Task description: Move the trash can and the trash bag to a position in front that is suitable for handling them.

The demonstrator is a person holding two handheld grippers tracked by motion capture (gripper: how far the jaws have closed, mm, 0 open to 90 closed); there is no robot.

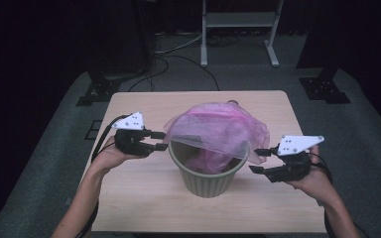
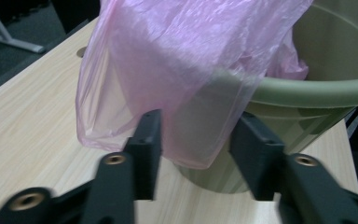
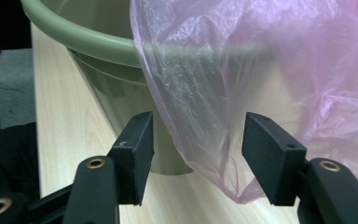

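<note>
A: Start big. What's on the table [image 1: 129, 203]?

B: A green bin [image 1: 207, 173] near the middle, with a pink bag [image 1: 218, 130] draped over its far half. The near rim is bare, and part of the bag is slumped inside.

A: So the lining is half done?

B: About that, I'd judge. The bag is in and its mouth is over the back and both sides, but it billows loose and the front edge isn't pulled over the rim yet. It also needs tugging down all round.

A: And the tools?

B: The left gripper [image 1: 159, 140] is at the bin's left side, jaws spread, a hanging flap of bag between them but not pinched. The right gripper [image 1: 258, 159] is at the right side, jaws also spread around the bag's hem, with clear gaps on both sides.

A: Nothing held, then?

B: Nothing, as far as the gripper views show.
</note>
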